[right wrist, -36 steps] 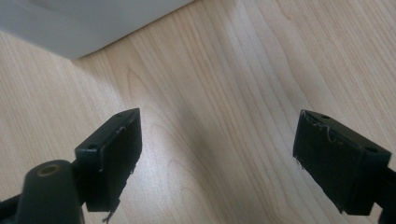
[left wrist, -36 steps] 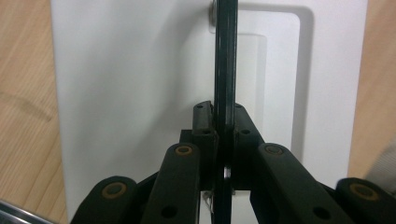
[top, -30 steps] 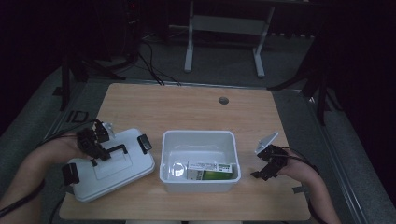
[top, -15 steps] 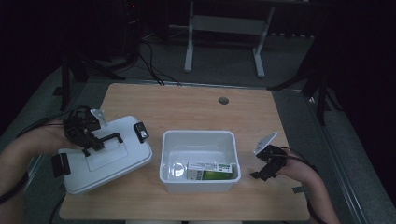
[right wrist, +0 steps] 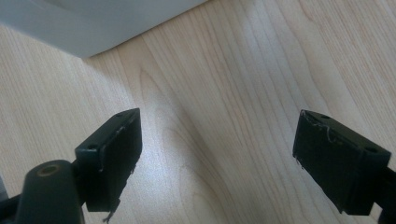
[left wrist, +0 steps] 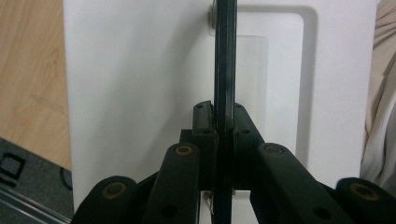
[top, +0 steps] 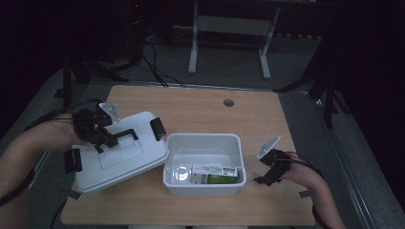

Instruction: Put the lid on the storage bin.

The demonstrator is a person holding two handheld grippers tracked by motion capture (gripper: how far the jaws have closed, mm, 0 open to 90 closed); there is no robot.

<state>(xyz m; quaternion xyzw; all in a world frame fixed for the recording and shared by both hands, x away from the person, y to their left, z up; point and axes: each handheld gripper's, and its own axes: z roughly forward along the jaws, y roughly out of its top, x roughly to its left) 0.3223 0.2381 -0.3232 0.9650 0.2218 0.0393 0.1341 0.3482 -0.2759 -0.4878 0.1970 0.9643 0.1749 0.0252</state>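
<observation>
A white lid with a black handle and black side latches hangs tilted above the left of the table. My left gripper is shut on that handle, whose bar runs up between the jaws over the lid's white top. A white open bin stands mid-table and holds a green-and-white carton and a clear round item. My right gripper rests low beside the bin's right end, open, with bare wood between its fingers; a corner of the bin shows above them.
The wooden table has a round cable hole near its far edge. Dark floor, cables and a metal stand lie beyond the table. The person's forearms come in from both lower corners.
My left gripper has lifted the lid off the table and tilted it, carrying it up and toward the bin. The right gripper has stayed where it was.
</observation>
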